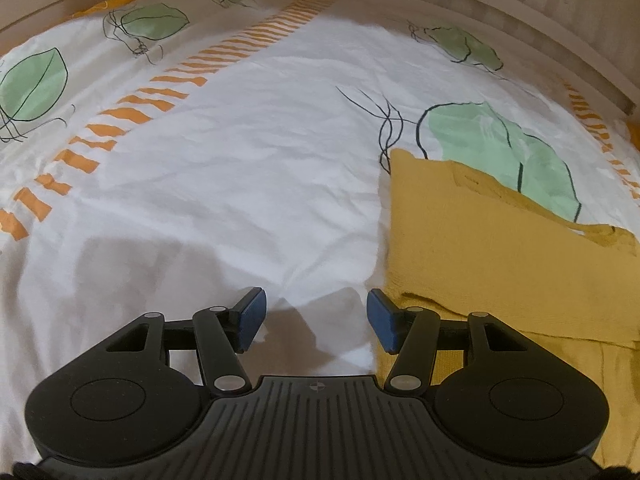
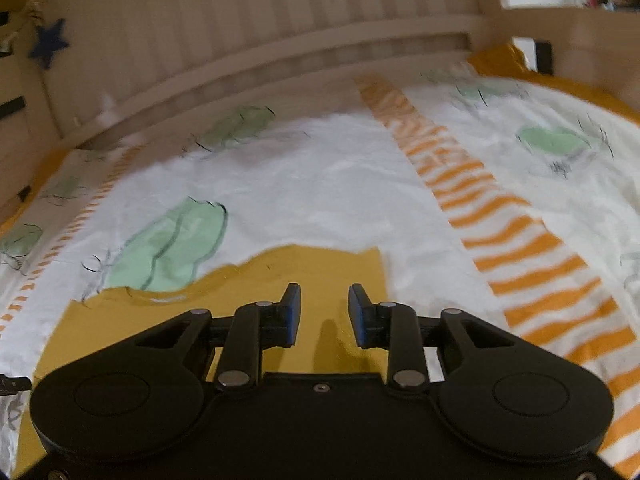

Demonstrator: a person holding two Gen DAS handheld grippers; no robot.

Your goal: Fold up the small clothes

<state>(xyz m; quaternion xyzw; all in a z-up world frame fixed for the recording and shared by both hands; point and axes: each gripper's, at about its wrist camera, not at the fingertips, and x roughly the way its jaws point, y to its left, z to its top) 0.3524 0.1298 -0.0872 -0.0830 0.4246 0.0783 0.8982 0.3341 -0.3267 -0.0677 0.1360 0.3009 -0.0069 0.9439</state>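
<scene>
The left claw hangs over the bed sheet with its blue pads well apart and nothing between them. From the left wrist, the mustard garment lies flat off to the claw's right, its near left edge just beside the right pad; the cloth runs away up and to the right, so this claw must shift sideways to catch that edge.

The right claw, seen from the right wrist, is narrower but not closed and holds nothing. Here the garment sits directly beneath and ahead, so this hand looks the nearer. Only this view shows the slatted bed rail and the garment's far edge with its corner; it is blurred.
</scene>
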